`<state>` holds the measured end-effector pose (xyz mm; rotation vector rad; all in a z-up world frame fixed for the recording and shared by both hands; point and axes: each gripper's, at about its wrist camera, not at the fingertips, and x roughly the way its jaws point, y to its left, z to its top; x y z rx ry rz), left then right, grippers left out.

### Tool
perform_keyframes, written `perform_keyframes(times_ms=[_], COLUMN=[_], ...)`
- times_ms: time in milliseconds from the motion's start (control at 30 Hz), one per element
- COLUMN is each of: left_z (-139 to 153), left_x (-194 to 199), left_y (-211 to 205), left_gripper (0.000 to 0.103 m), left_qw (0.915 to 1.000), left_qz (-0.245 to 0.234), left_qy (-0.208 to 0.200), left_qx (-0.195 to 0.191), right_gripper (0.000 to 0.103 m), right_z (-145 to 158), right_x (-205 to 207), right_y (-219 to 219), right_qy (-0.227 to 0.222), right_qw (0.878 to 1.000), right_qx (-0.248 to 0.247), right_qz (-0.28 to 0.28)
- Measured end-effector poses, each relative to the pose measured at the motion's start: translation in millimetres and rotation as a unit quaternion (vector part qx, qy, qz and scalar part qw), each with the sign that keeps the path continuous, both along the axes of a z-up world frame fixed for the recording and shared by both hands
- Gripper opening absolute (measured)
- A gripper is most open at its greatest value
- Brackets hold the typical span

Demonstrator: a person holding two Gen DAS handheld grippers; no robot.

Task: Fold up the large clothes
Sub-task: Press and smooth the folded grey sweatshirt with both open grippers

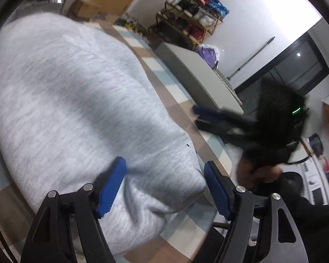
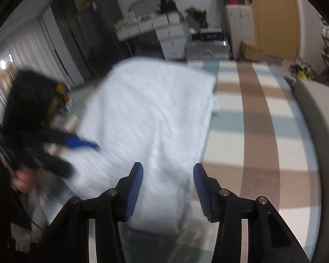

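Folded pale grey fleece garment (image 1: 81, 100) lies on the checked surface (image 2: 258, 118) just ahead of both grippers, left gripper (image 1: 164, 186) and right gripper (image 2: 167, 188) standing apart and empty, so a shallow pinch could drag the top layer and undo the fold.

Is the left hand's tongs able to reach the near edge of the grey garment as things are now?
Probably yes. The left tongs stand open right over the grey garment's near edge, with nothing between them and the cloth. The right tongs are off to the side over the checked surface, not in the way.
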<state>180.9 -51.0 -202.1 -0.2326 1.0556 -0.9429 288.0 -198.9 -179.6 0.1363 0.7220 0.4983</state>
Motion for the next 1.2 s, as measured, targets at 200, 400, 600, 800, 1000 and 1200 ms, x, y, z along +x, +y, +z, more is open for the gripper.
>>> perform_keyframes(times_ms=[200,400,600,800,1000,1200], left_z=[16,36,42,48,-33,-8], left_x=[-29,-63,-34,28,96,96], left_y=[66,118,87,50,45,55], left_gripper=[0.070,0.071,0.071,0.071,0.069,0.070], left_qw=[0.9936,0.9886,0.9893,0.9858,0.9954,0.9935], left_qz=[0.058,0.128,0.107,0.067,0.026,0.023], left_qy=[-0.010,-0.073,-0.092,-0.128,0.045,0.056], left_qx=[-0.097,-0.031,0.036,0.085,0.081,0.096], right_gripper=[0.048,0.047,0.047,0.047,0.048,0.061], right_z=[-1,-44,-41,-48,-58,-33], right_x=[14,24,21,18,10,3], right_y=[61,58,65,54,35,15], right_qy=[0.030,0.079,0.075,0.078,0.065,-0.016], right_qw=[0.997,0.995,0.995,0.996,0.993,0.991], right_qx=[-0.023,0.007,-0.022,0.019,0.095,0.132], right_qz=[0.068,0.068,0.054,0.034,0.010,0.002])
